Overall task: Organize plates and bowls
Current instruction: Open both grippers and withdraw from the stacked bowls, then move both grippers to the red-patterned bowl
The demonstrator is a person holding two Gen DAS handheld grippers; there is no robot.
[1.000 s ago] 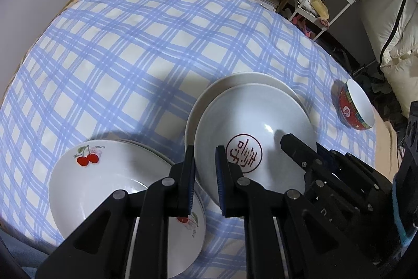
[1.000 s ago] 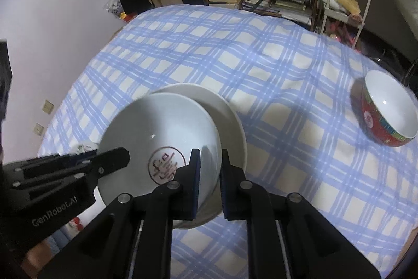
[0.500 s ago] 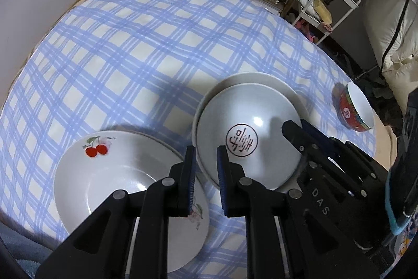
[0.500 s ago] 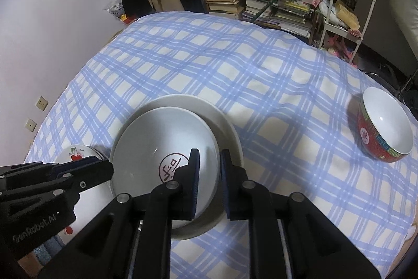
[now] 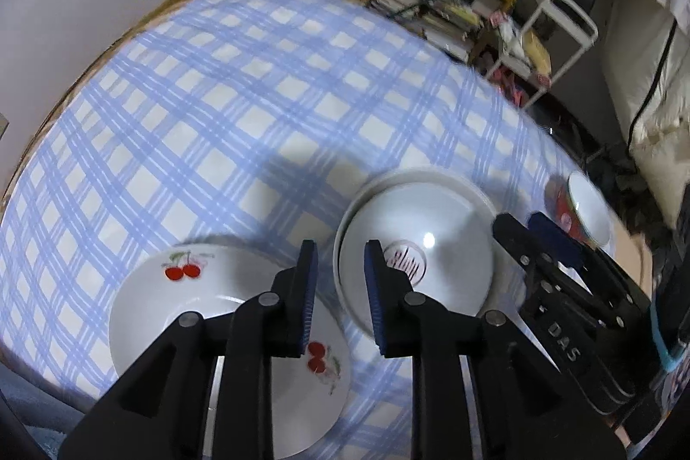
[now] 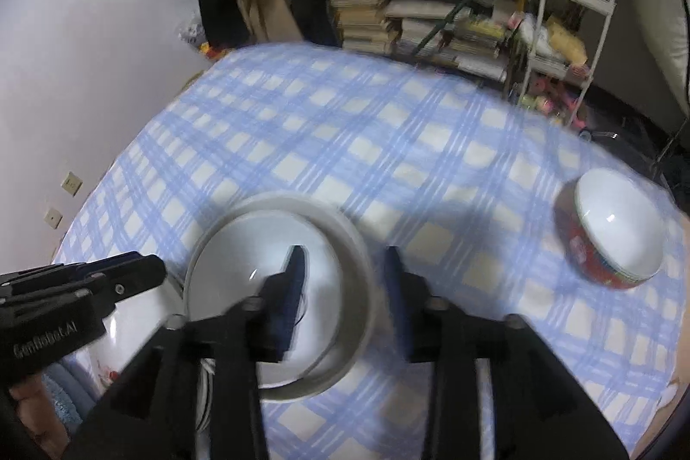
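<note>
A white dish with a red emblem (image 5: 414,244) sits stacked on a larger white plate (image 5: 470,188) on the blue checked tablecloth; the pair also shows in the right wrist view (image 6: 258,244). A white plate with red cherries (image 5: 181,287) lies to its left, near the table's front edge. A red bowl with a white inside (image 6: 616,231) stands alone at the right. My left gripper (image 5: 338,287) is open and empty, above the gap between the cherry plate and the stack. My right gripper (image 6: 343,279) is open and empty above the stack's right rim.
The round table (image 5: 258,72) has a blue and white checked cloth. Behind it stand stacks of books on a shelf (image 6: 431,20) and a white metal rack (image 6: 573,29). A wall (image 6: 86,50) is at the left.
Both grippers have opened wider and pulled back and up from the stacked dishes. The dishes have not moved.
</note>
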